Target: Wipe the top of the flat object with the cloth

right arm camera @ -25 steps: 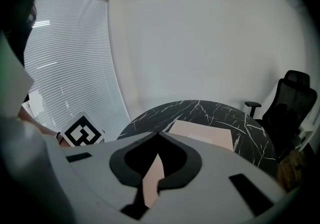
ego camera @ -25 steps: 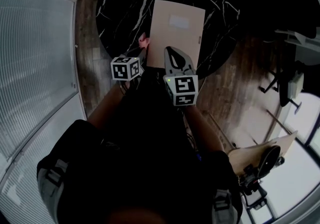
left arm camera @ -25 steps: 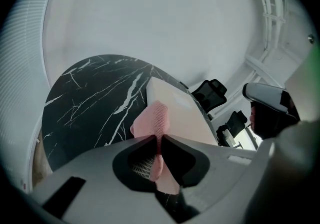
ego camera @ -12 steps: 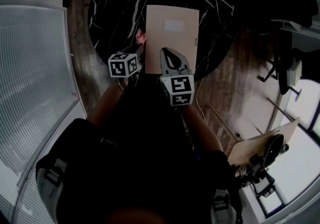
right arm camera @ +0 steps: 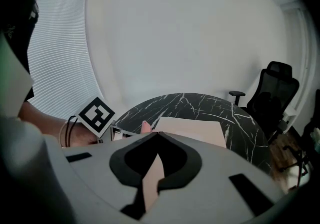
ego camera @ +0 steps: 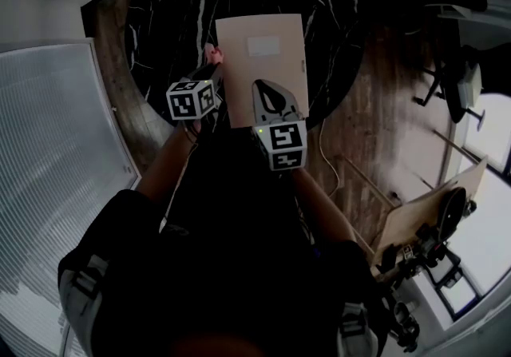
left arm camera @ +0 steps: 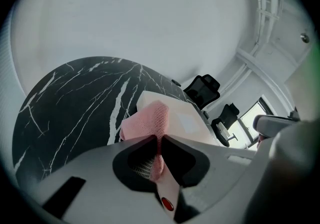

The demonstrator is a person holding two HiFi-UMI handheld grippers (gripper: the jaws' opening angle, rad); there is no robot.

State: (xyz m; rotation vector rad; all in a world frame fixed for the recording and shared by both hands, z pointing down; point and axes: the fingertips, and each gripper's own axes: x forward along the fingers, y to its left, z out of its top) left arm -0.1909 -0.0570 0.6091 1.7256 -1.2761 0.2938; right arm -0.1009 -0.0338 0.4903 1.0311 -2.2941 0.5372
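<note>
A tan flat object (ego camera: 262, 60) with a pale label lies on the round black marble table (ego camera: 168, 4). My left gripper (ego camera: 209, 74) is shut on a pink mesh cloth (ego camera: 212, 53), which sits at the flat object's left edge. In the left gripper view the cloth (left arm camera: 150, 120) bulges out past the jaws (left arm camera: 160, 138), with the flat object (left arm camera: 187, 120) just behind it. My right gripper (ego camera: 271, 96) is shut with nothing in it, its tips over the near end of the flat object. The right gripper view shows its closed jaws (right arm camera: 155, 134), the flat object (right arm camera: 192, 129) and the cloth's tip (right arm camera: 145, 127).
The table's near rim lies just under both grippers. White blinds (ego camera: 48, 148) stand at the left. Wooden floor (ego camera: 375, 124) with a thin cable is on the right. Black office chairs (right arm camera: 272, 92) stand past the table, and a wooden board (ego camera: 423, 208) leans at the lower right.
The head view has swung, so the table and the flat object sit further left in the picture. Both grippers keep their places against the flat object; the cloth sits slightly further along its left edge.
</note>
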